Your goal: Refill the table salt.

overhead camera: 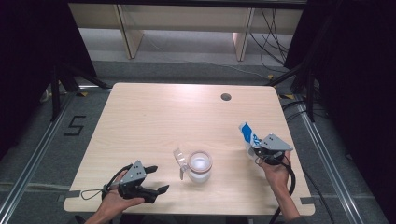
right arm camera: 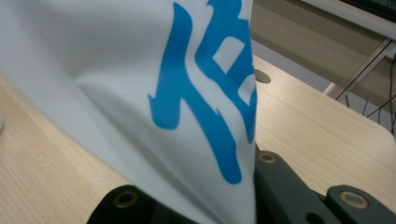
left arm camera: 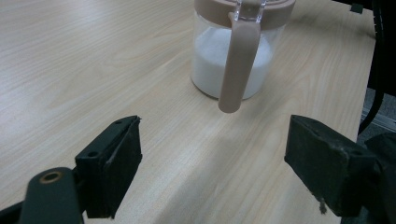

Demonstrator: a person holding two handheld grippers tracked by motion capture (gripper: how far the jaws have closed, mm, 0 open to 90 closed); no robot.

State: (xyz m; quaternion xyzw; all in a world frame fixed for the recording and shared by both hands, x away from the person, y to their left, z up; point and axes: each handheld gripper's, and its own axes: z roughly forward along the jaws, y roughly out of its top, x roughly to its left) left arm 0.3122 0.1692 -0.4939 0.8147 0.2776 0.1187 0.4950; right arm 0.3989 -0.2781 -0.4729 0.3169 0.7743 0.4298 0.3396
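Probably a refill step: white-and-blue pouch pinched between the jaws of the right gripper, raised over the worktop near its right edge. Left gripper near the front-left corner, jaws spread wide and empty, aimed at the glass jar.

Jar standing upright near the middle of the front edge, partly filled with white granules, tan rim open at the top, clear flip lid tilted up on its left, tan handle facing the left gripper.

To do it well, by judgement: steady the jar first, closing on the handle or the body, not the lid. Bring the pouch's open corner right over the mouth before tipping. Tip slowly; a loose pouch sags and spills.

Worktop of pale wood grain, one round cable hole near the far-right corner. Grey floor around it, dark curtains either side, pale wooden furniture beyond the far edge.
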